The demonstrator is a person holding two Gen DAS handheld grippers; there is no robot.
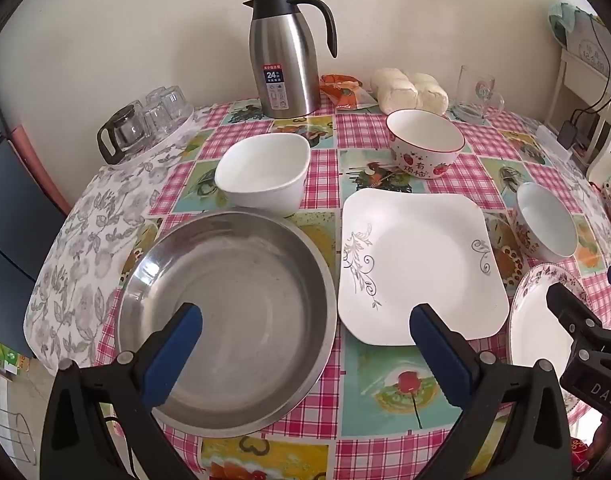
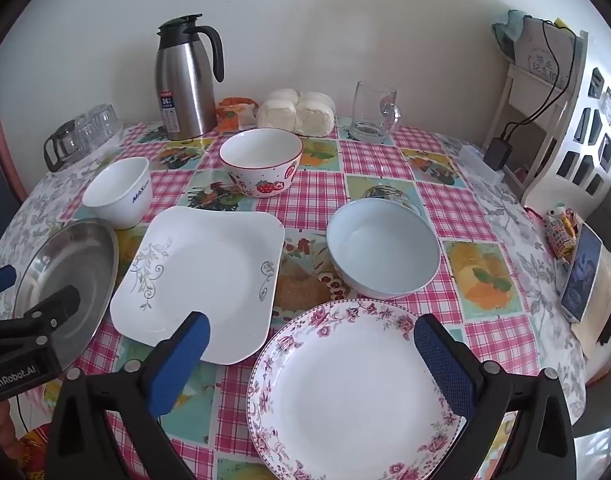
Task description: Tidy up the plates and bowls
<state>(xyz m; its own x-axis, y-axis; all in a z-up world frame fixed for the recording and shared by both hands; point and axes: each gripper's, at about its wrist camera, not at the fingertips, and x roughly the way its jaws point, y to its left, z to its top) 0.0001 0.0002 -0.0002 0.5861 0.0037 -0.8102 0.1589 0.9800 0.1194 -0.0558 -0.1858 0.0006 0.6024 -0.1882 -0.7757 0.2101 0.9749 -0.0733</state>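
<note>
Both tools hung spread wide, pinching nothing. Under the left tool (image 1: 305,340) sat the round steel pan (image 1: 225,320), the square white plate (image 1: 421,264) just right. Beneath the right tool (image 2: 311,344) lay the round rose-rimmed plate (image 2: 345,392), a pale blue bowl (image 2: 383,248) beyond it on the bench (image 2: 445,204).
</note>
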